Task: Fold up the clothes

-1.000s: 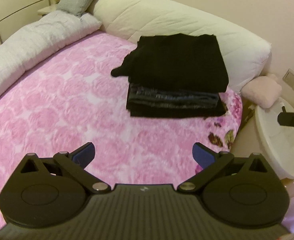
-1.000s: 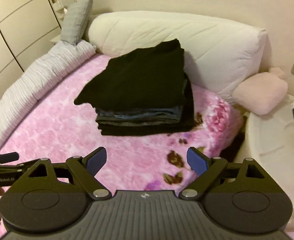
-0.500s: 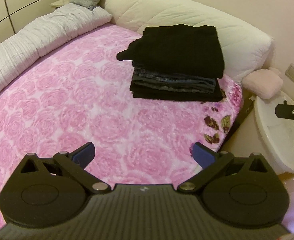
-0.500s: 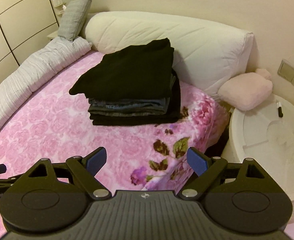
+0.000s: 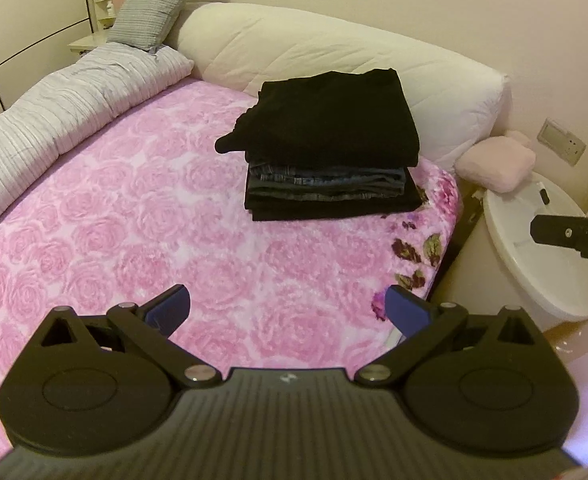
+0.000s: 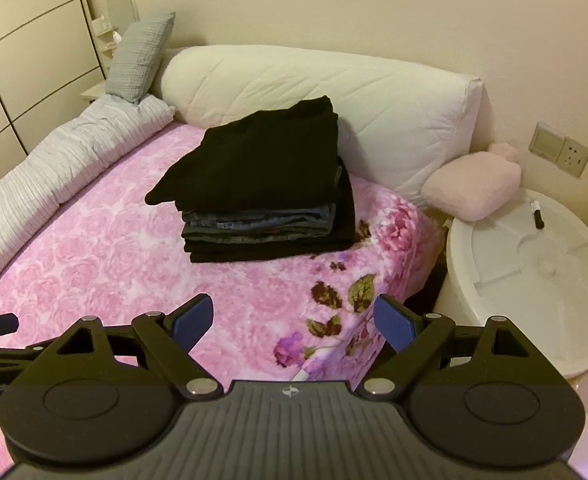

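Observation:
A stack of folded clothes (image 5: 330,152) lies on the pink rose blanket (image 5: 142,216) near the white bolster. A black garment (image 5: 334,120) is on top, folded jeans (image 5: 326,184) in the middle, another black piece underneath. The stack also shows in the right wrist view (image 6: 262,184). My left gripper (image 5: 288,310) is open and empty, well back from the stack over the blanket. My right gripper (image 6: 294,320) is open and empty above the bed's near corner. Part of the right gripper shows at the right edge of the left wrist view (image 5: 574,236).
A long white bolster (image 6: 334,96) lines the wall. A striped grey quilt roll (image 5: 54,112) and grey pillow (image 6: 142,56) lie at the left. A pink cushion (image 6: 474,184) and a round white table (image 6: 534,280) with a marker (image 6: 537,216) stand at the right.
Both grippers have pulled back and risen from the stack, which now looks smaller and farther. The stack itself has not moved. Both stay open.

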Motion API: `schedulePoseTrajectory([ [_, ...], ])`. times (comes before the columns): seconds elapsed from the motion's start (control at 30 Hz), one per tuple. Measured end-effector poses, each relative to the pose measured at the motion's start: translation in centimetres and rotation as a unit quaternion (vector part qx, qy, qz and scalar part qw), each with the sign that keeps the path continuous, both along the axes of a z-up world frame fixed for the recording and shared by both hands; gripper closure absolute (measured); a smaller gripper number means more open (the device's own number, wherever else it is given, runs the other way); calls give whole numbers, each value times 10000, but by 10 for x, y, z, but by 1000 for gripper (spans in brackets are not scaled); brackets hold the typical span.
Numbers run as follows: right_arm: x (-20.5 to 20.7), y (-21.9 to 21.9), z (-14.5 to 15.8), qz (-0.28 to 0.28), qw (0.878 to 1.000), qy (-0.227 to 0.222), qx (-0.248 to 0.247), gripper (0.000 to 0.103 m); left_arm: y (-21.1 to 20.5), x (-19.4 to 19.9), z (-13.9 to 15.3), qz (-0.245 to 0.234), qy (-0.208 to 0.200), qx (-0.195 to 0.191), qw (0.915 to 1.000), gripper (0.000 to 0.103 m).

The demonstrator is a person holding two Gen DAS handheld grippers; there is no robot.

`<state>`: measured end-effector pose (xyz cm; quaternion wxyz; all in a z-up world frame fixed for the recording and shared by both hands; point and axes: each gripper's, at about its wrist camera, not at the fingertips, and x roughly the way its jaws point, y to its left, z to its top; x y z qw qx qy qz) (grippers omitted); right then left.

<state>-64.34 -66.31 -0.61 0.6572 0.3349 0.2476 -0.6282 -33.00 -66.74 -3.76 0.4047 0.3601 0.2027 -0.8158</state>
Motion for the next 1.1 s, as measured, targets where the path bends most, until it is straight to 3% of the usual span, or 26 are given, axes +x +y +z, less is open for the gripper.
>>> schedulePoseTrajectory([
  [0.57, 43, 27, 2, -103, 9999, 21, -114, 14, 4, 34, 7, -163, 84, -253, 9995, 1],
  [1.1, 56, 27, 10, -122, 9996, 180, -204, 14, -9, 36, 9, -6, 672, -39, 9977, 1],
])
